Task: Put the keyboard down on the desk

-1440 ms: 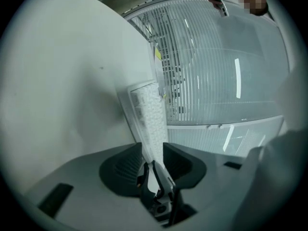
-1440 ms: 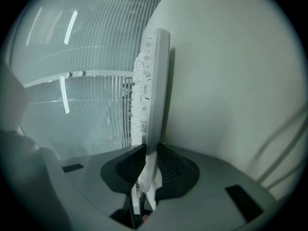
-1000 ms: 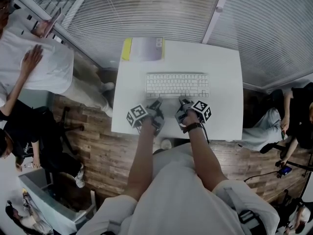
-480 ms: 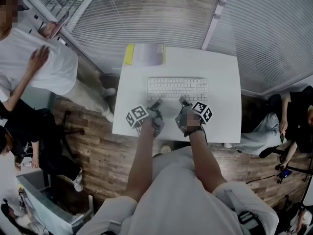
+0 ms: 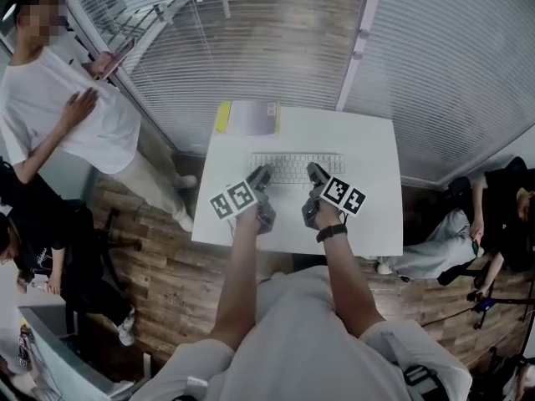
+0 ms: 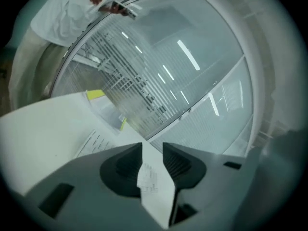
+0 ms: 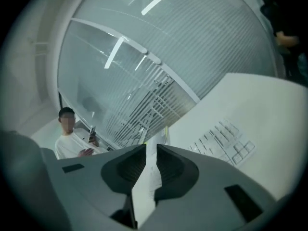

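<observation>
A white keyboard (image 5: 294, 165) lies flat on the white desk (image 5: 368, 199), a little behind the middle. Both grippers hang above the desk's near half, lifted off it and rolled outward. In the head view the tips of my left gripper (image 5: 262, 174) and my right gripper (image 5: 314, 172) overlap the keyboard's near edge. In the left gripper view the jaws (image 6: 153, 150) stand a narrow gap apart, only white desk showing through, and the keyboard (image 6: 94, 142) lies lower left. My right gripper (image 7: 151, 150) is the same, with the keyboard (image 7: 224, 146) lower right.
A grey book with a yellow edge (image 5: 251, 117) lies at the desk's far left corner. Glass walls with blinds (image 5: 276, 32) run behind the desk. A person in white (image 5: 75, 124) stands at the left. Seated people (image 5: 501, 207) are at the right, on a wooden floor (image 5: 175, 266).
Both grippers have risen from the desk by the keyboard's near edge and rolled outward, opposite ways. The keyboard has stayed where it lay. The head view has pulled up and back.
</observation>
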Demonstrator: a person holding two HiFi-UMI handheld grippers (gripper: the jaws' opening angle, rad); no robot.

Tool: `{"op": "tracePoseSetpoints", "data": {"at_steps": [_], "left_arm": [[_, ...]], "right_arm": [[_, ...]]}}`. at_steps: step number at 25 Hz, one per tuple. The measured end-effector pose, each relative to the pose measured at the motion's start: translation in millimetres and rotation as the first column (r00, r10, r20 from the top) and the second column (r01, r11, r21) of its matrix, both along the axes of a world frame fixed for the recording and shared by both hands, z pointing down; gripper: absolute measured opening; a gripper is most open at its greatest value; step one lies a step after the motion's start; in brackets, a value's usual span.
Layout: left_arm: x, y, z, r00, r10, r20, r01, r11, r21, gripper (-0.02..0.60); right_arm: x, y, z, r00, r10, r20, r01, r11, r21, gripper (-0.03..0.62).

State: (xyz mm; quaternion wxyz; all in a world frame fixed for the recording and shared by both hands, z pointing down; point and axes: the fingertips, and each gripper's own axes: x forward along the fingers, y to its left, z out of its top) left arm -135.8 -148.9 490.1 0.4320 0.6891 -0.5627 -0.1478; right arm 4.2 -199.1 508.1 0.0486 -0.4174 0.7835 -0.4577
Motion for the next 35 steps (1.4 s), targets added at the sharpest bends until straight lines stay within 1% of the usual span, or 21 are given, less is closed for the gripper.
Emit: {"op": "tracePoseSetpoints", "data": {"at_steps": [2,5,7,8,9,10,11,13,14,15,16,17,19,20,22,23,24,27,33,35], "left_arm": [[-1.9,-3.9,-21.8,0.998,-0.002,0.065,-0.002,0.998,0.061,0.135],[-2.9,-5.0,-54.9,0.987,-0.016,0.160,-0.008,0.989,0.150,0.127],[-4.6,-3.1,-77.6,0.972,-0.042,0.231,-0.006,0.979,0.206,0.113],[-6.5,-1.7,-88.4,0.961,-0.062,0.271,-0.002,0.973,0.230,0.104],[-9.1,0.0,-98.5,0.945,-0.084,0.316,0.002,0.968,0.251,0.096],[-11.8,1.7,-108.2,0.924,-0.108,0.366,0.006,0.963,0.270,0.087],[-14.2,3.4,-117.6,0.898,-0.133,0.419,0.007,0.957,0.289,0.077],[-15.7,6.4,-136.0,0.837,-0.180,0.518,-0.001,0.944,0.329,0.060],[-14.9,7.8,-145.2,0.808,-0.201,0.554,-0.008,0.937,0.350,0.052],[-13.6,9.3,-154.3,0.784,-0.220,0.580,-0.014,0.928,0.371,0.048],[-11.9,11.1,-163.2,0.767,-0.239,0.595,-0.018,0.920,0.392,0.044],[-9.8,13.2,-171.7,0.756,-0.257,0.602,-0.019,0.911,0.412,0.038],[-5.0,17.5,-187.4,0.739,-0.286,0.610,-0.025,0.893,0.449,0.027],[-2.4,19.1,-194.4,0.727,-0.298,0.619,-0.032,0.886,0.463,0.025],[2.7,21.5,-205.3,0.700,-0.316,0.641,-0.051,0.873,0.485,0.023],[4.8,22.8,-209.4,0.693,-0.323,0.645,-0.055,0.868,0.494,0.023],[6.3,24.1,-212.7,0.691,-0.329,0.643,-0.056,0.863,0.502,0.023],[6.7,27.8,-218.8,0.702,-0.341,0.625,-0.048,0.853,0.519,0.023],[2.4,28.0,-215.5,0.714,-0.349,0.607,-0.023,0.855,0.519,0.023],[2.0,28.6,-216.4,0.712,-0.351,0.608,-0.023,0.854,0.521,0.023]], "right_arm": [[1.7,-4.6,-25.7,0.999,-0.007,-0.049,0.011,0.996,0.091,0.072],[3.7,-5.1,-61.1,0.993,-0.008,-0.121,0.034,0.977,0.212,0.071],[4.2,-2.2,-84.7,0.986,0.001,-0.168,0.048,0.956,0.289,0.064],[3.9,-0.3,-97.1,0.981,0.008,-0.195,0.057,0.943,0.329,0.060],[3.5,1.6,-109.2,0.974,0.018,-0.225,0.067,0.928,0.367,0.055],[3.4,3.5,-121.1,0.966,0.033,-0.257,0.076,0.911,0.404,0.052],[3.9,5.1,-132.8,0.955,0.053,-0.292,0.085,0.894,0.441,0.046],[6.1,8.8,-155.8,0.928,0.104,-0.358,0.102,0.852,0.513,0.037],[7.1,11.1,-167.3,0.915,0.130,-0.383,0.111,0.830,0.547,0.032],[7.6,13.6,-178.4,0.903,0.154,-0.402,0.120,0.807,0.579,0.029],[7.8,16.5,-188.5,0.891,0.174,-0.420,0.132,0.784,0.606,0.026],[7.8,19.4,-196.8,0.876,0.193,-0.441,0.147,0.764,0.628,0.023],[7.3,24.1,-208.1,0.846,0.221,-0.486,0.182,0.736,0.652,0.015],[6.8,25.8,-212.3,0.839,0.227,-0.494,0.191,0.728,0.659,0.015],[6.5,28.9,-219.0,0.848,0.223,-0.480,0.190,0.718,0.669,0.012],[6.8,30.4,-221.3,0.853,0.221,-0.473,0.188,0.714,0.674,0.012],[7.3,31.9,-223.2,0.855,0.222,-0.470,0.189,0.709,0.679,0.012],[9.3,36.2,-228.5,0.856,0.229,-0.464,0.186,0.700,0.690,0.012],[14.3,37.2,-229.3,0.858,0.245,-0.451,0.168,0.697,0.697,0.012],[13.8,37.4,-229.2,0.857,0.246,-0.452,0.168,0.696,0.698,0.012]]}}
